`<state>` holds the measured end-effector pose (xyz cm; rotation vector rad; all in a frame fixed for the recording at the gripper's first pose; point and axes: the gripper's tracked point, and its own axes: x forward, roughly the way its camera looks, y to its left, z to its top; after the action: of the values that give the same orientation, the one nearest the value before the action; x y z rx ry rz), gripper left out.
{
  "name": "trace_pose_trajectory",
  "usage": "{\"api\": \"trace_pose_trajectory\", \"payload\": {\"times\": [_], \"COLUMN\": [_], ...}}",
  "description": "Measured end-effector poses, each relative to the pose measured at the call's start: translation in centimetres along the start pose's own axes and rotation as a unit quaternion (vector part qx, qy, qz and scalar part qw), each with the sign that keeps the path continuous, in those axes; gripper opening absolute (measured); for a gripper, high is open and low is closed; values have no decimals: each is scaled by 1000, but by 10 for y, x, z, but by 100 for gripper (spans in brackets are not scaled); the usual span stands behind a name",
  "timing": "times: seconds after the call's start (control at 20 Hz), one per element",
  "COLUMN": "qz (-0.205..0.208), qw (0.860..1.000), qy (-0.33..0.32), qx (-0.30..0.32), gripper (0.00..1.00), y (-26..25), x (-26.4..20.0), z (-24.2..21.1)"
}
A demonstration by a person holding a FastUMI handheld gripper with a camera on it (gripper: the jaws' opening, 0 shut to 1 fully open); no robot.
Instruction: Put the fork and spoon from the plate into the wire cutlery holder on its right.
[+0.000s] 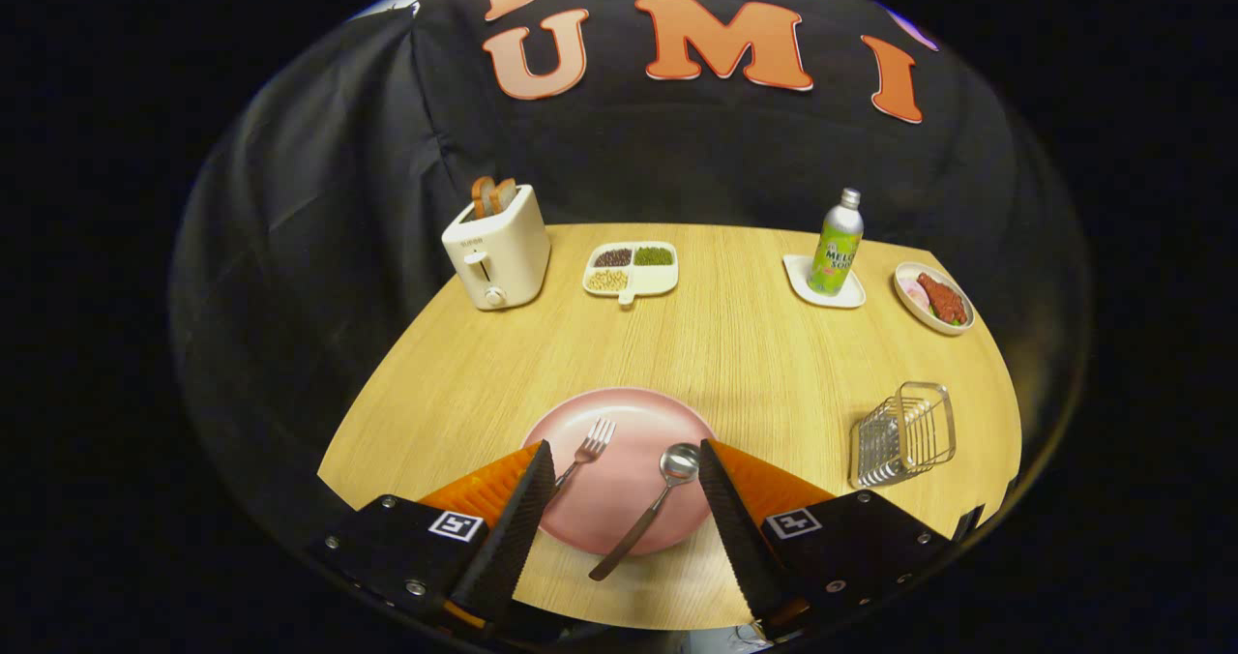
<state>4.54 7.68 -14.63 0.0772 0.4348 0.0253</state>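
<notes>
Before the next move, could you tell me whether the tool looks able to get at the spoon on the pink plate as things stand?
Probably yes. The tool is open, and the spoon lies between its fingers on the pink plate, apart from the fork; nothing covers it.

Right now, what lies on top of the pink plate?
On the pink plate lie a fork and a spoon, apart. The left jaw covers the fork's handle end. The gripper is open, holding nothing.
</notes>
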Motion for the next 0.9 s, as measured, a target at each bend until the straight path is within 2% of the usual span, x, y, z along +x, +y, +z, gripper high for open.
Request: {"api": "trace_pose_trajectory", "payload": {"times": [0.2, 0.4, 0.9], "qz": [-26, -50, -64], "qw": [998, 991, 981], "qy": [57, 121, 182], "qx": [16, 18, 25], "gripper": [85, 75, 50], "y": [-3, -9, -18], "x": [26, 48, 69], "z": [-40, -73, -101]}}
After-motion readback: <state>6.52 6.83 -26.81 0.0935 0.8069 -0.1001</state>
